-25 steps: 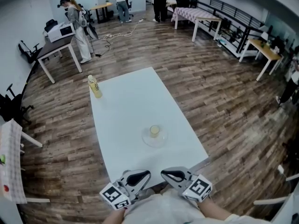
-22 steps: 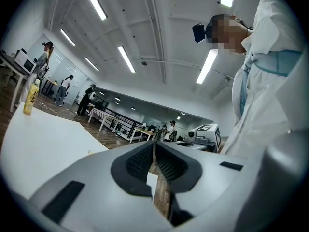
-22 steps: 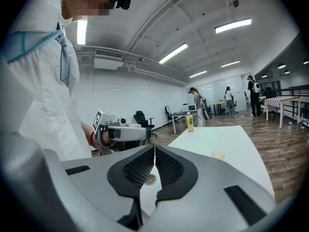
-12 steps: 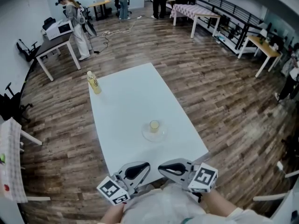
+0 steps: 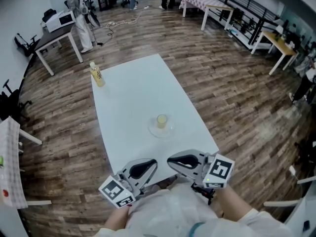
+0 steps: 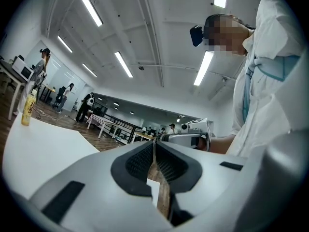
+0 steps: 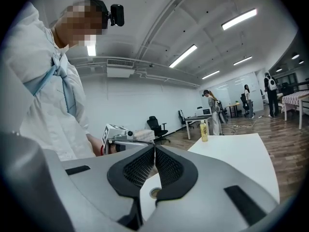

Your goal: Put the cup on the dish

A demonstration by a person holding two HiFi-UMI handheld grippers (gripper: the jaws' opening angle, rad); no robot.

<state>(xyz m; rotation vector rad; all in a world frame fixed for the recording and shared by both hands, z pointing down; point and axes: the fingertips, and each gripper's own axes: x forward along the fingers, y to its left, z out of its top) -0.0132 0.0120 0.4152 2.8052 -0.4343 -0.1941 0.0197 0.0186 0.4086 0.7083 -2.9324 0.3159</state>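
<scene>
Standing on clear dish [image 5: 152, 131], small cup [image 5: 162, 121], seemingly yellowish inside, left claw [image 6: 154, 142], right claw [image 7: 154, 147] both clenched empty

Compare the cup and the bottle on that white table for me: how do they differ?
The bottle is tall and slim; the cup is short and squat. The bottle stands on the bare table at its far left corner; the cup sits on a clear dish nearer the person. Both are yellowish and stand upright.
</scene>
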